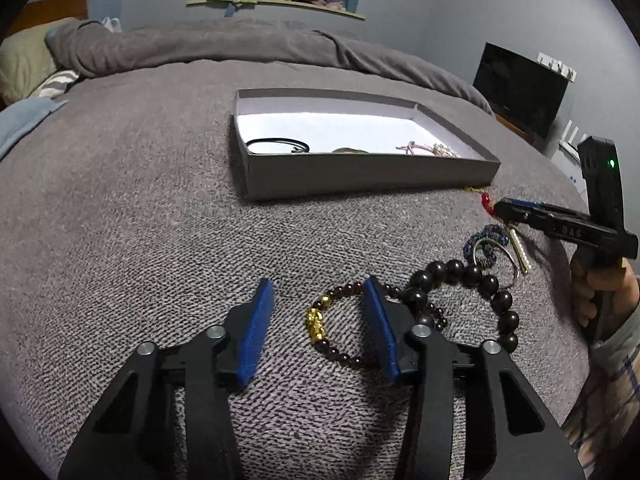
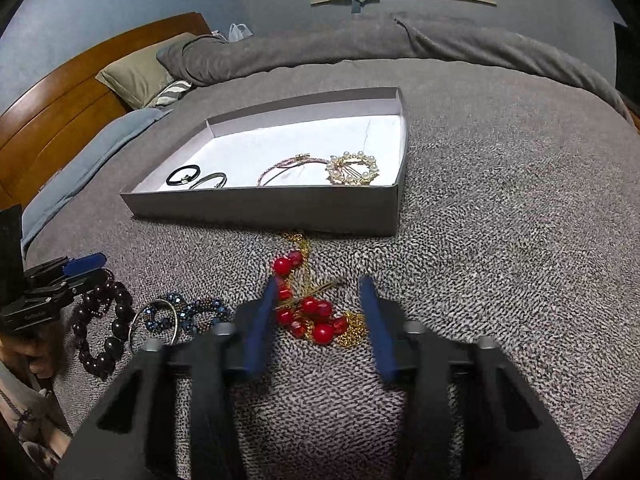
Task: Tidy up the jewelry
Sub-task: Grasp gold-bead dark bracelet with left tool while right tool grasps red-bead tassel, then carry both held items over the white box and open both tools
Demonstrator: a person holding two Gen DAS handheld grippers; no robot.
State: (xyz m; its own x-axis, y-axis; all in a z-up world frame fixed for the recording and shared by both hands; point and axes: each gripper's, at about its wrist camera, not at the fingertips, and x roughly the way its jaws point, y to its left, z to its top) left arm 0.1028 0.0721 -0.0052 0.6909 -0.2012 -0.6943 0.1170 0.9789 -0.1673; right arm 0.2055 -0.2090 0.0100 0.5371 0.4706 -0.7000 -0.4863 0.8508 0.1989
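A grey open box (image 1: 360, 174) (image 2: 260, 204) lies on the bed and holds a black ring, a silver bangle, a pink bracelet (image 2: 288, 166) and a pearl brooch (image 2: 354, 170). My left gripper (image 1: 320, 300) is open low over the blanket, its jaws either side of a garnet bead bracelet with gold charms (image 1: 320, 326). A large dark bead bracelet (image 1: 476, 292) (image 2: 104, 320) lies to its right. My right gripper (image 2: 318, 300) is open around a red-bead gold-chain necklace (image 2: 312, 312). A blue bead bracelet and silver bangle (image 2: 180, 314) (image 1: 490, 246) lie between the two.
A grey knit blanket (image 1: 160, 240) covers the bed. Pillows (image 2: 140, 68) and a wooden headboard (image 2: 60, 104) are at the far left. A folded duvet (image 1: 240, 46) lies behind the box. A dark screen (image 1: 520, 88) stands at the right.
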